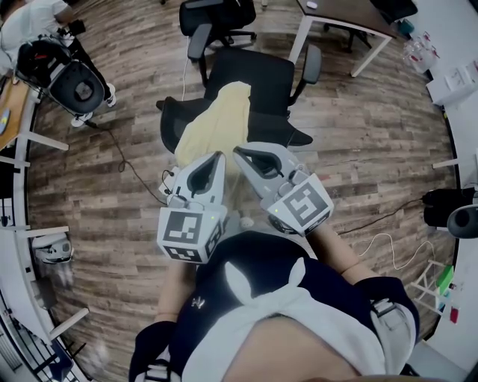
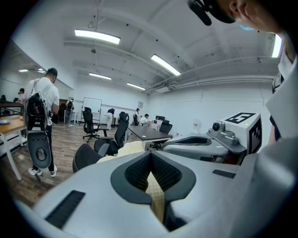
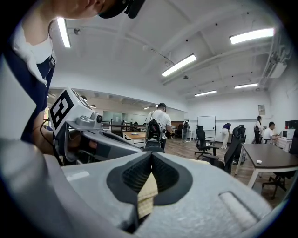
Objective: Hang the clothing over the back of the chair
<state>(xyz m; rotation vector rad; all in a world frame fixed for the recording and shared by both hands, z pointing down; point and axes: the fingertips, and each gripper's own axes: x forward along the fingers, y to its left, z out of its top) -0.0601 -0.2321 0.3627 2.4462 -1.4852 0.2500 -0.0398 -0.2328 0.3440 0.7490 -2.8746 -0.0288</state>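
A pale yellow garment [image 1: 216, 123] lies over a black office chair [image 1: 258, 78] just ahead of me, running from the seat across the backrest toward my grippers. My left gripper [image 1: 219, 155] and right gripper [image 1: 238, 152] sit side by side at the garment's near end. In the left gripper view, the left gripper [image 2: 150, 155] is shut, with a strip of the yellow garment [image 2: 156, 193] pinched in its jaws. The right gripper [image 3: 151, 157] is shut too, with a fold of the yellow garment [image 3: 147, 195] between its pads.
A second black chair [image 1: 218, 16] and a brown desk [image 1: 345, 15] stand beyond the chair. A person with a backpack [image 1: 56, 63] stands at the far left by a desk. A cable [image 1: 123, 160] runs over the wood floor on the left, and shelves and gear line the right edge.
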